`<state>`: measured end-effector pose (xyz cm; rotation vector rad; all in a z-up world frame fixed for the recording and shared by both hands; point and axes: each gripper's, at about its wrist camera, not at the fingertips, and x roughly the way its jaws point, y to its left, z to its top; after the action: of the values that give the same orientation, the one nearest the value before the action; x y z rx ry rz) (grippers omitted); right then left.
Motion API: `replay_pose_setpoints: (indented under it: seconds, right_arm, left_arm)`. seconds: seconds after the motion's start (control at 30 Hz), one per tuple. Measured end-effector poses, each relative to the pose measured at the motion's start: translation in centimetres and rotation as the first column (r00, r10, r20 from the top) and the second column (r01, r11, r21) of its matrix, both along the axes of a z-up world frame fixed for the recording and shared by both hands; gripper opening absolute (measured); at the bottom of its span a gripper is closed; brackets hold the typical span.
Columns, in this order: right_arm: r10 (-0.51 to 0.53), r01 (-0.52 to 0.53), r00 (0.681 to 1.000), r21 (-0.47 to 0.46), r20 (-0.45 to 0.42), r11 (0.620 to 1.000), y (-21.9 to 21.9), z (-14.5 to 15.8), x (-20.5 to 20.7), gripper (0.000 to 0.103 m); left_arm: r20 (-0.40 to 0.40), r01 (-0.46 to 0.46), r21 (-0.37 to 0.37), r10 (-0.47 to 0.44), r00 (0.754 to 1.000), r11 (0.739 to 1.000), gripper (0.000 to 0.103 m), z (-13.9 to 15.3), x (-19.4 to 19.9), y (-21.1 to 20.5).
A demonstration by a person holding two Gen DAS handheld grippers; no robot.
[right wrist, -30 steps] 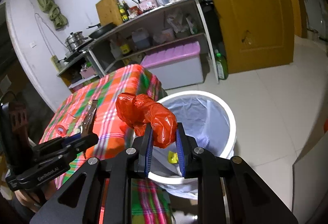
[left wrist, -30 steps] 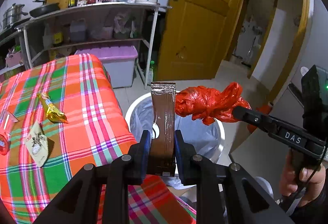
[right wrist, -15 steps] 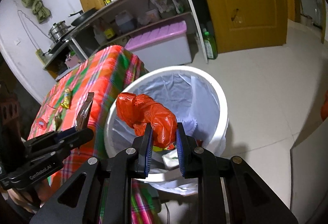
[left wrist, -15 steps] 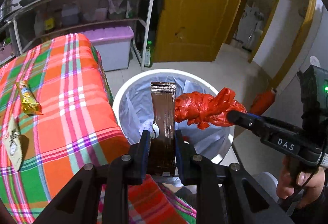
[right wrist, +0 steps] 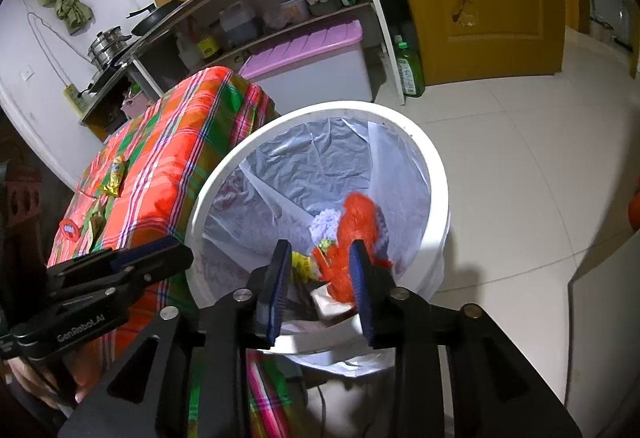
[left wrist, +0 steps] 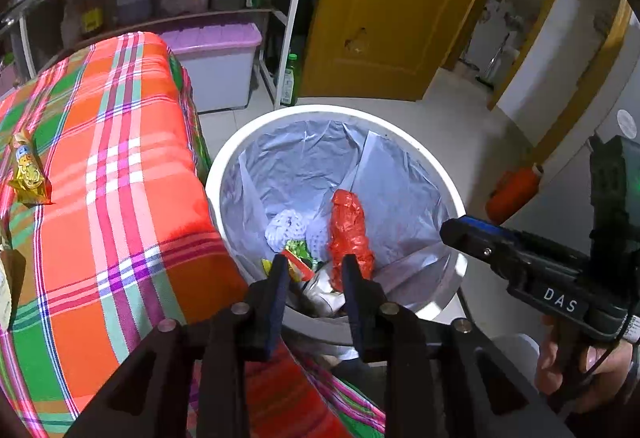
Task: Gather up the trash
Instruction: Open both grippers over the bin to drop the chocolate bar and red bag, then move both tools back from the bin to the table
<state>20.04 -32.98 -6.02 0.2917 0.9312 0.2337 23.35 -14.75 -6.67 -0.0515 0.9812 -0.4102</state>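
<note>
Now both my tongs hang over the white bin [left wrist: 224, 173], and both have just been opening. My left gripper [left wrist: 313, 274] stands released with nothing between its jaws. My right gripper [right wrist: 320, 262] is released too; the red plastic bag [right wrist: 352, 234] lies beyond its fingers, down inside the bin, on the other rubbish against the pale liner [right wrist: 312, 161]. The bin stands just beside the table with the plaid cloth [left wrist: 120, 165], where a yellow wrapper [left wrist: 28, 173] lies. A hand [left wrist: 568, 362] grips the right tool's handle.
</note>
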Motion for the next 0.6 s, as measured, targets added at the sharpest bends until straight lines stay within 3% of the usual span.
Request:
replay_pose_setpoints:
  seconds: [0.6]
  right_arm:
    - [0.031, -0.036, 0.986, 0.023, 0.161, 0.999, 1.4, 5.7, -3.3, 0.032]
  left_arm:
    - [0.151, -0.044, -0.071, 0.055, 0.987, 0.996, 0.028, 5.1, -4.1, 3.4]
